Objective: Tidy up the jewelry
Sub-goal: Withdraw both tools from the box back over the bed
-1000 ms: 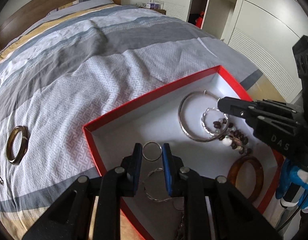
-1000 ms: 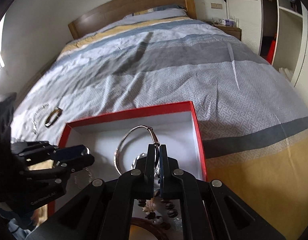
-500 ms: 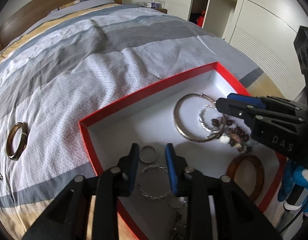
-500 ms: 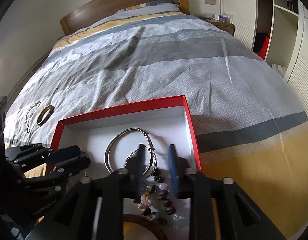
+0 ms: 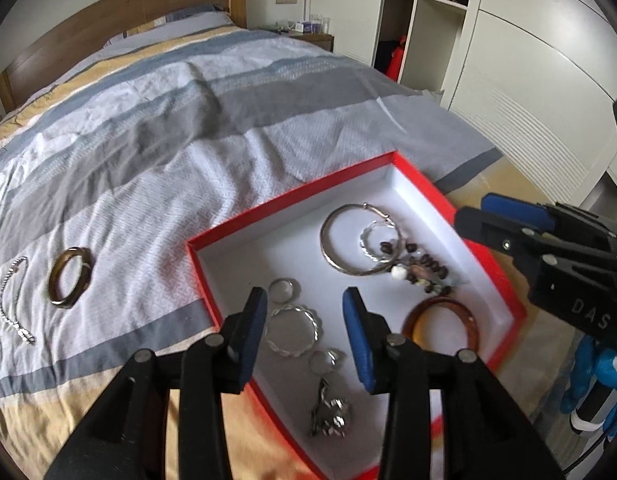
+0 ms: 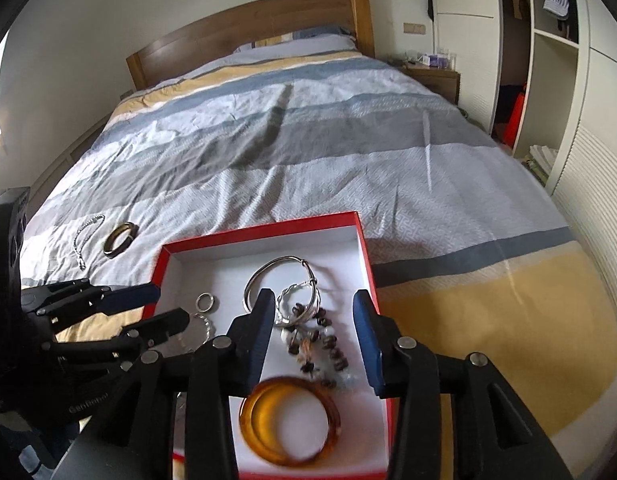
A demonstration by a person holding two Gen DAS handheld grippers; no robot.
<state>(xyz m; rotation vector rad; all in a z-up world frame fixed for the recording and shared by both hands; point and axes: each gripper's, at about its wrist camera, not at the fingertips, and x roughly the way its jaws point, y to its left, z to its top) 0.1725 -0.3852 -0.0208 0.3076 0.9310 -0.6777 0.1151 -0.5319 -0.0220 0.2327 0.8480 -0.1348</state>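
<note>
A red box [image 5: 292, 196] with a white inside lies on the striped bedspread. In it are a large silver bangle [image 5: 328, 248], a beaded bracelet [image 5: 424, 272], an amber bangle [image 5: 440, 320], a small silver ring [image 5: 283, 290] and a twisted silver bracelet [image 5: 294, 332]. My left gripper [image 5: 304, 300] hovers over the box's near corner, jaws opening, nothing between the pads. My right gripper [image 6: 314, 300] hangs above the beaded bracelet [image 6: 320, 340], jaws opening and empty too. A brown bangle [image 5: 68, 282] and a silver chain [image 5: 12, 300] lie on the bed to the left.
A wooden headboard [image 6: 248, 28] closes the far end of the bed. White wardrobes [image 5: 528, 80] and open shelves line the right side, with a nightstand [image 6: 432, 74] beside the bed. The box [image 6: 264, 230] sits near the foot edge of the bed.
Both grippers have lifted and drawn back from the box. The right jaws, shut a second ago over the hoop and beads, have spread; the left jaws have widened around the small ring.
</note>
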